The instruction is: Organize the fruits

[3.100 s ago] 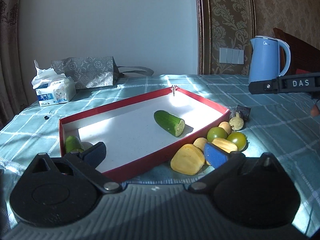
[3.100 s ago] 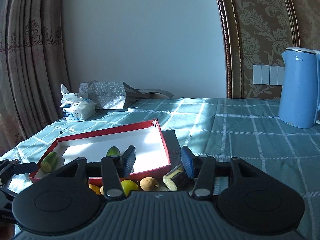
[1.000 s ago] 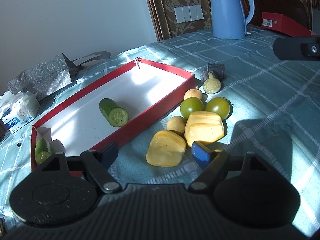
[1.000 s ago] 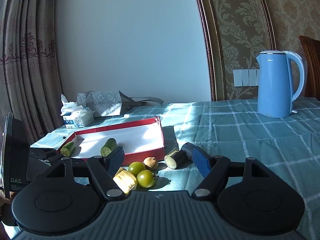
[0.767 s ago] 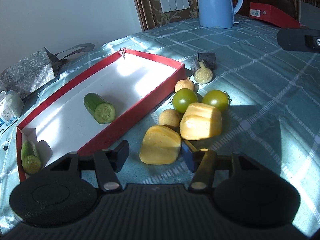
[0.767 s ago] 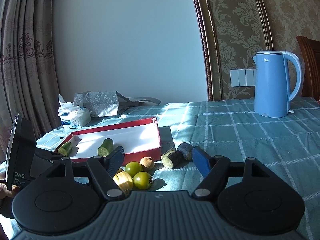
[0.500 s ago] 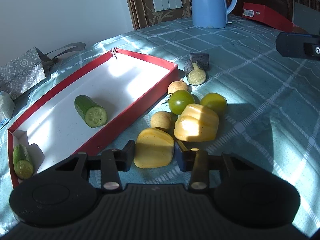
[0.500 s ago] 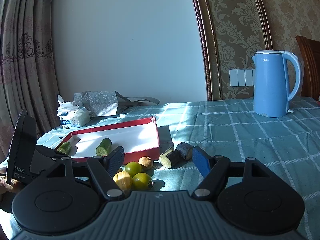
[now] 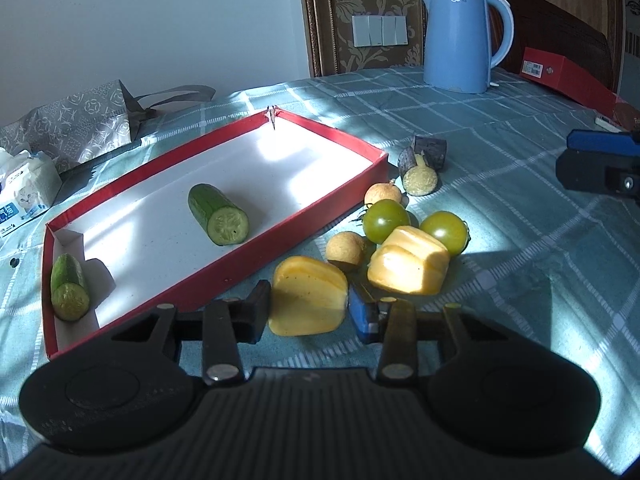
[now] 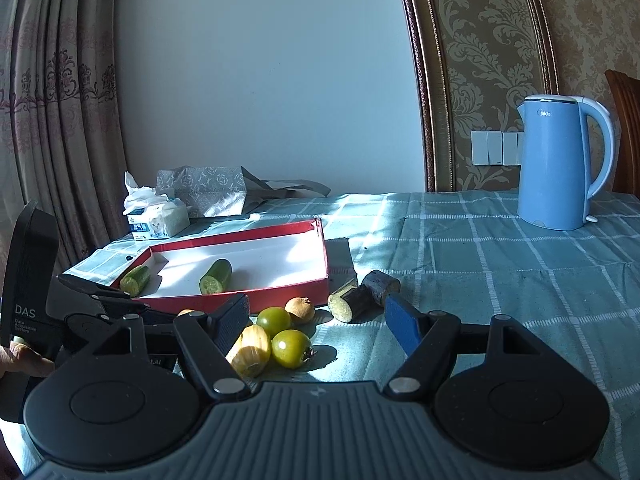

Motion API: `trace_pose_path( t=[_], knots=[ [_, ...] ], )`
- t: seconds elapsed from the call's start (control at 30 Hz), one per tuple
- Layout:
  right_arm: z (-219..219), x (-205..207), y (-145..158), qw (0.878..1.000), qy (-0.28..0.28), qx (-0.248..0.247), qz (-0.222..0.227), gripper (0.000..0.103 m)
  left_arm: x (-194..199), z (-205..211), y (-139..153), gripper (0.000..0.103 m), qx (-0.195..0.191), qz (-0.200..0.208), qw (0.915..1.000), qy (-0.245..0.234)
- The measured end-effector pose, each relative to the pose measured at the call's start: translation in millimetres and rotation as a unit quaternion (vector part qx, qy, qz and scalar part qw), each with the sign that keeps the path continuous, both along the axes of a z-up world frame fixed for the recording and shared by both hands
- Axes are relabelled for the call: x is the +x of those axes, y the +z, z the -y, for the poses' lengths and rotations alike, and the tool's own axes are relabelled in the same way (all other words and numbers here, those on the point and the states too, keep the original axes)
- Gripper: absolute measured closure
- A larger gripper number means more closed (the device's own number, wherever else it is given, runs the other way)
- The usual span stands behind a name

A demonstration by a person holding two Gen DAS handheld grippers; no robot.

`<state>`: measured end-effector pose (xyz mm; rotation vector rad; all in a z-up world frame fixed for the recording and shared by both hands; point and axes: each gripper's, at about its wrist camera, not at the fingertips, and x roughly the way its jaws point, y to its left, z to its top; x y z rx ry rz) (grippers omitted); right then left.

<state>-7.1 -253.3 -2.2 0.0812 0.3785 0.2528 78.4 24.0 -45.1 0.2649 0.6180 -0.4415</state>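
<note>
Tablecloth (image 9: 500,128), teal with a pale grid, covers the whole table. On it the red tray (image 9: 344,196) with a white floor lies at an angle; one cucumber piece (image 9: 218,214) rests near its middle and a second cucumber piece (image 9: 69,286) sits in its near left corner. A blue kettle (image 9: 460,36) stands far back, well apart from the tray, and a grey patterned bag (image 9: 76,124) and a tissue pack (image 9: 24,192) lie behind the tray's left end.

Left gripper (image 9: 308,310) sits just outside the tray's long wall, its jaws drawn in on a yellow fruit chunk (image 9: 307,300), a pad against each flank. A second yellow chunk (image 9: 408,261) lies just beside it to the right. Behind that sit two green tomatoes (image 9: 386,219), close together, and two small tan round fruits (image 9: 345,246). Two dark-skinned eggplant pieces (image 9: 420,174) lie beyond them, near the tray's far right corner.

Right gripper (image 10: 318,322) hovers over the cloth with its jaws wide apart and nothing between them; the tomatoes (image 10: 291,347) show beyond its fingers.
</note>
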Motion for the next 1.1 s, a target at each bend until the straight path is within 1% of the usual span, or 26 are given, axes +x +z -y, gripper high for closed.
trace_pose_path(
  t=[0.07,0.13,0.23,0.3,0.33,0.43,0.47,0.67,0.83,0.93,1.0,1.1],
  knots=[
    [-9,1,-3,1.000,0.017,-0.021,-0.001,0.028,-9,-7,7,0.065,-0.008,0.018,0.9996,0.020],
    [-22,4,-6,0.998,0.043,-0.051,-0.002,0.029,-17,-14,12,0.065,-0.014,0.034,0.9985,0.041],
    [-45,9,-14,0.991,0.092,-0.098,-0.007,0.030,-24,-25,19,0.065,-0.026,0.044,0.9965,0.066],
    [-58,13,-19,0.986,0.120,-0.119,-0.010,0.035,-26,-33,22,0.065,-0.033,0.043,0.9955,0.078],
    [-64,16,-21,0.984,0.127,-0.128,-0.011,0.040,-26,-35,23,0.065,-0.035,0.043,0.9952,0.080],
    [-73,29,-27,0.980,0.142,-0.140,-0.023,0.050,-29,-39,25,0.065,-0.031,0.050,0.9948,0.084],
    [-75,34,-28,0.979,0.145,-0.142,-0.028,0.051,-30,-39,26,0.065,-0.029,0.053,0.9947,0.084],
    [-85,52,-38,0.971,0.156,-0.174,-0.045,0.051,-31,-39,25,0.065,-0.028,0.055,0.9945,0.084],
    [-95,60,-42,0.965,0.162,-0.203,-0.044,0.052,-30,-38,23,0.065,-0.029,0.054,0.9944,0.086],
    [-104,60,-43,0.958,0.158,-0.237,-0.043,0.052,-31,-38,24,0.065,-0.025,0.058,0.9942,0.087],
    [-104,58,-44,0.957,0.166,-0.234,-0.048,0.049,-32,-39,25,0.065,-0.026,0.059,0.9941,0.087],
    [-106,58,-46,0.957,0.164,-0.235,-0.047,0.050,-31,-40,26,0.065,-0.024,0.060,0.9938,0.090]
  ],
)
